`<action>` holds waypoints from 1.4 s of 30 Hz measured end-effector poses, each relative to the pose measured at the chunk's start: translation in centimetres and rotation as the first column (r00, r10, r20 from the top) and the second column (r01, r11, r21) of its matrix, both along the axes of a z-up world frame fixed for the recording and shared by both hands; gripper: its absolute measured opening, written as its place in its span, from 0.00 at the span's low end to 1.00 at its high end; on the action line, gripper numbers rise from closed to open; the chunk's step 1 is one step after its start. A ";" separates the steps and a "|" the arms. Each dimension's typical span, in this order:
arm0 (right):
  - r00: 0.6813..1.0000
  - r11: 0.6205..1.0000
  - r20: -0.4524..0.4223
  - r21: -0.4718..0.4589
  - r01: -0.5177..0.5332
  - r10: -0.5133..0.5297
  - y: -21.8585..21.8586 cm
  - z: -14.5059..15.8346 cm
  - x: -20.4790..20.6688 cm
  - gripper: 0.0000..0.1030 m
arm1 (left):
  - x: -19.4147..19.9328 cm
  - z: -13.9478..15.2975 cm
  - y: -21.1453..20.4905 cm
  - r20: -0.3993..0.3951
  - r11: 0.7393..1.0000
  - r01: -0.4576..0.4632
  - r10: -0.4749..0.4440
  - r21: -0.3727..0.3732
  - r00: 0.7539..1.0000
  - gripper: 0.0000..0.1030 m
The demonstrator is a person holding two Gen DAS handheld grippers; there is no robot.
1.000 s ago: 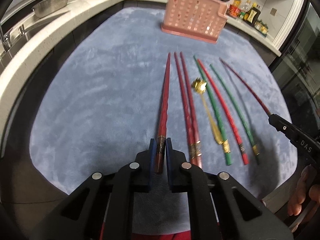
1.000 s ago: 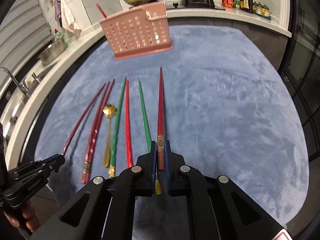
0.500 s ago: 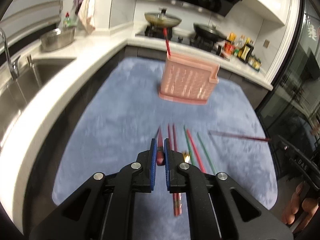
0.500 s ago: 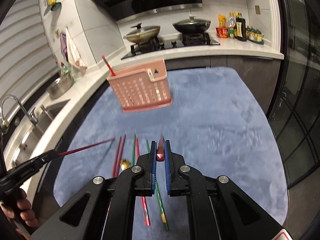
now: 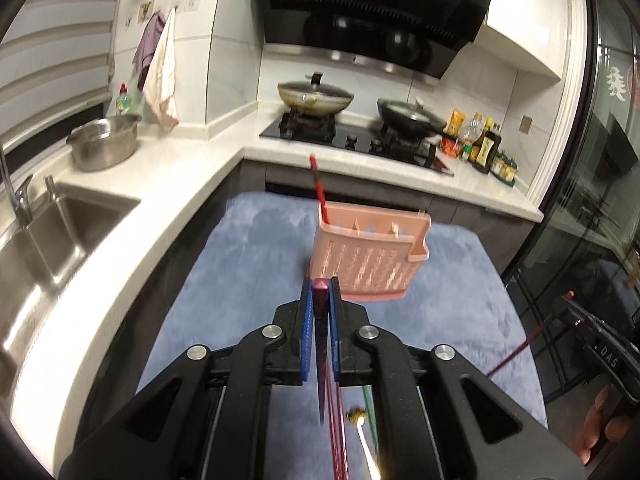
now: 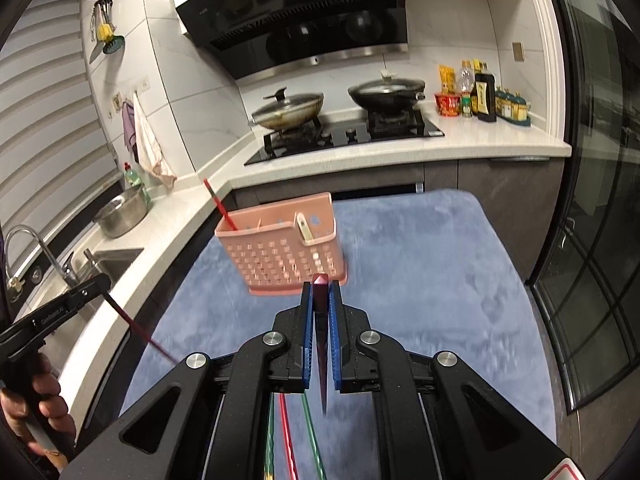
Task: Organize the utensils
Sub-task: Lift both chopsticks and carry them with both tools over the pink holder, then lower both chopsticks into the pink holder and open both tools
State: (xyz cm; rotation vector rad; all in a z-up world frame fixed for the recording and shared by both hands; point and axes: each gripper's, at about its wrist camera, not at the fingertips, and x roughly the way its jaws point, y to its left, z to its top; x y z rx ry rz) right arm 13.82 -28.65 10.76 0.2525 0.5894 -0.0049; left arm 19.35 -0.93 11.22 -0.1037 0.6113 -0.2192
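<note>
My left gripper (image 5: 321, 286) is shut on a dark red chopstick (image 5: 321, 344), held tip down above the blue mat (image 5: 248, 280). My right gripper (image 6: 321, 284) is shut on another dark red chopstick (image 6: 321, 344), also hanging tip down. The pink slotted utensil basket (image 5: 366, 258) stands ahead on the mat, with one red chopstick (image 5: 318, 186) leaning in its left end; it also shows in the right wrist view (image 6: 280, 252). Below, red chopsticks (image 5: 338, 432), green chopsticks (image 6: 310, 436) and a gold spoon (image 5: 362, 428) lie on the mat.
A white counter wraps the mat, with a sink (image 5: 36, 240) and steel bowl (image 5: 104, 142) at left. A stove with two pans (image 5: 316, 98) is behind the basket. Bottles (image 5: 480, 146) stand at back right. Glass doors (image 6: 592, 240) are on the right.
Both grippers have risen from the mat with their chopsticks and tilted up, so each chopstick now hangs tip down. The basket has come closer in both views.
</note>
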 end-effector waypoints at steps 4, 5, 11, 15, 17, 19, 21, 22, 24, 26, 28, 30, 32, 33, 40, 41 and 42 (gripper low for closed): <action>0.999 1.000 0.041 0.017 -0.009 0.009 -0.3 1.9 1.8 0.07 | 1.5 2.4 -0.2 0.046 0.999 0.013 -0.011 -0.032 0.999 0.07; 0.999 1.000 0.051 0.018 -0.010 0.009 -0.3 2.4 2.1 0.07 | 1.8 3.2 -0.3 0.063 0.999 0.015 -0.013 -0.038 0.998 0.07; 0.989 0.996 0.144 0.083 -0.039 0.027 -1.0 6.0 5.6 0.07 | 4.9 8.1 -1.0 0.159 0.996 0.033 -0.018 -0.088 0.987 0.07; 0.972 0.989 0.234 0.140 -0.049 0.015 -1.9 8.7 7.8 0.07 | 6.7 11.0 -2.1 0.248 0.996 0.026 -0.005 -0.080 0.969 0.07; 0.964 0.983 0.266 0.174 -0.056 0.008 -2.3 9.7 9.1 0.07 | 7.7 11.9 -2.5 0.277 0.997 0.016 0.006 -0.080 0.961 0.07; 0.958 0.978 0.286 0.198 -0.067 0.007 -2.6 10.2 10.7 0.07 | 8.8 12.6 -2.7 0.302 0.996 0.011 0.016 -0.085 0.953 0.07; 0.955 0.977 0.298 0.204 -0.068 0.004 -2.6 10.4 12.0 0.07 | 10.1 13.0 -2.8 0.319 0.996 0.004 0.025 -0.088 0.948 0.07; 0.956 0.978 0.294 0.202 -0.060 -0.002 -2.7 10.2 12.9 0.07 | 10.7 12.9 -2.8 0.324 0.996 -0.001 0.031 -0.091 0.945 0.07; 0.958 0.978 0.287 0.204 -0.053 -0.008 -2.7 9.7 14.1 0.07 | 11.7 12.5 -3.0 0.329 0.996 -0.006 0.036 -0.094 0.944 0.07; 0.961 0.978 0.275 0.205 -0.047 -0.011 -2.6 8.9 15.4 0.07 | 12.6 11.8 -3.1 0.323 0.996 -0.014 0.042 -0.089 0.946 0.07; 0.966 0.979 0.257 0.200 -0.041 -0.012 -2.5 8.0 16.4 0.07 | 13.5 10.9 -3.2 0.312 0.996 -0.020 0.045 -0.082 0.949 0.07; 0.974 0.980 0.227 0.195 -0.036 -0.009 -2.4 6.6 17.7 0.07 | 14.5 9.7 -3.3 0.300 0.997 -0.027 0.048 -0.075 0.953 0.07; 0.979 0.982 0.202 0.188 -0.036 -0.003 -2.3 5.4 18.5 0.07 | 15.2 8.6 -3.4 0.285 0.997 -0.030 0.050 -0.073 0.957 0.07; 0.982 0.982 0.187 0.186 -0.036 0.001 -2.1 4.8 19.0 0.07 | 15.5 8.1 -3.4 0.276 0.997 -0.032 0.051 -0.072 0.960 0.07; 0.993 0.986 0.117 0.160 -0.043 0.024 -1.1 1.8 20.6 0.07 | 17.9 4.3 -3.7 0.186 0.997 -0.041 0.053 -0.066 0.981 0.07; 0.994 0.986 0.108 0.159 -0.042 0.025 -1.0 1.5 20.9 0.07 | 18.0 4.0 -3.8 0.179 0.997 -0.041 0.052 -0.064 0.982 0.07; 0.995 0.986 0.097 0.160 -0.041 0.026 -1.0 1.1 21.1 0.07 | 18.2 3.7 -3.8 0.170 0.997 -0.041 0.051 -0.061 0.984 0.07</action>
